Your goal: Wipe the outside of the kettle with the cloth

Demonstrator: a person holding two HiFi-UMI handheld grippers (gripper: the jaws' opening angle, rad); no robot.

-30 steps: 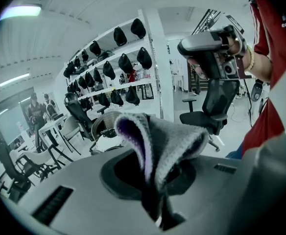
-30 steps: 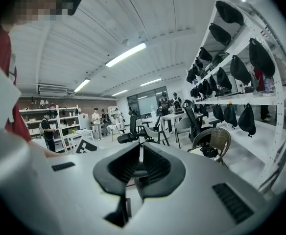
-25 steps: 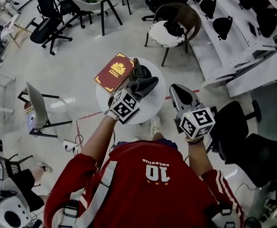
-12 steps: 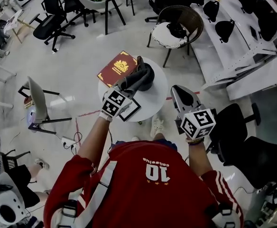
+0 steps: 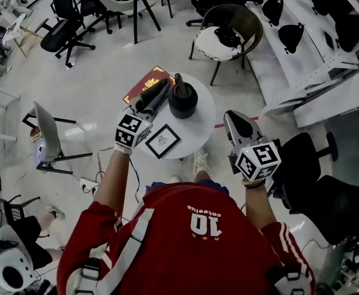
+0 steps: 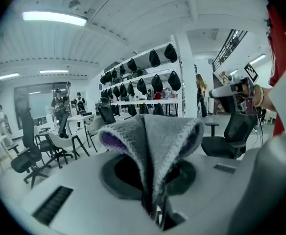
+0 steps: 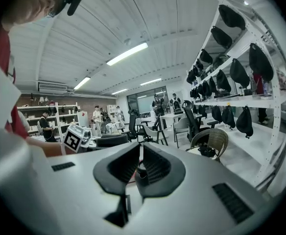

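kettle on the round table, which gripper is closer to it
Left. The left gripper, shut on the cloth, is right beside the kettle over the table; the right gripper hangs off the table's edge, clearly farther.

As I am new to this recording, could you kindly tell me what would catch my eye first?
The left gripper is shut on a grey cloth, held just left of the black kettle on the round white table. A red book and a black-framed picture share that table, while the right gripper hangs shut and empty beyond its right edge.
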